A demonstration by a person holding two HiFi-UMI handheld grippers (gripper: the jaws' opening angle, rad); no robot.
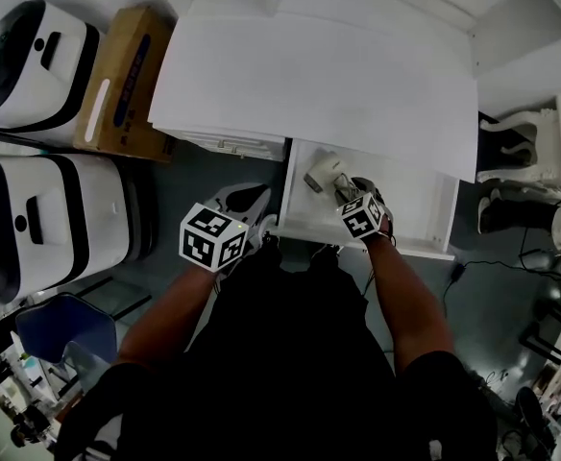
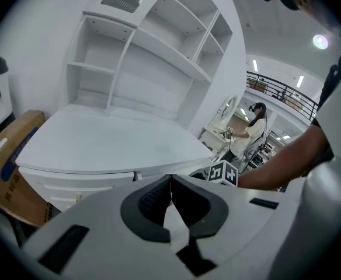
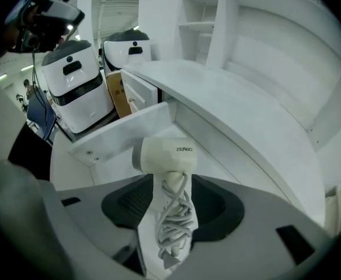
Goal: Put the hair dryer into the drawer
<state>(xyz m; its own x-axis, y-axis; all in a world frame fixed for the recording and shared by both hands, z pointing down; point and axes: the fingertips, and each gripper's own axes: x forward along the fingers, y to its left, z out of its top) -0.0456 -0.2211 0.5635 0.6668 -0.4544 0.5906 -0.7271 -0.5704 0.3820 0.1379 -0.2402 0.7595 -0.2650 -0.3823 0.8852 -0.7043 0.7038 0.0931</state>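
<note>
White room, grey floor. A white desk (image 1: 319, 75) with open shelves (image 2: 153, 57) above it fills the middle. Left of it stands a cardboard box (image 1: 127, 84) and two white machines with black trim (image 1: 40, 224). The drawer (image 1: 420, 205) under the desk's right half is pulled out toward the person. The right gripper (image 1: 350, 192) is over the drawer's left part, jaws clamped on the dryer's handle. The dryer (image 3: 164, 155) is cream. Its head sticks out past the jaw tips, barrel lying crosswise. The grey cord (image 3: 176, 214) is wound round the handle and sits between the pads too. In the head view the dryer (image 1: 324, 173) falls inside the drawer outline, close to the left wall. Can't tell whether it touches the drawer bottom. The drawer looks otherwise bare from the right gripper view. The left gripper (image 1: 250, 203) is just left of the drawer's front corner, apart from it, below the desk edge. Its jaws (image 2: 170, 185) are closed tip to tip with nothing between them, and it points up at the desk and shelves. Another person (image 2: 253, 130) stands far off in the background of the left gripper view.
</note>
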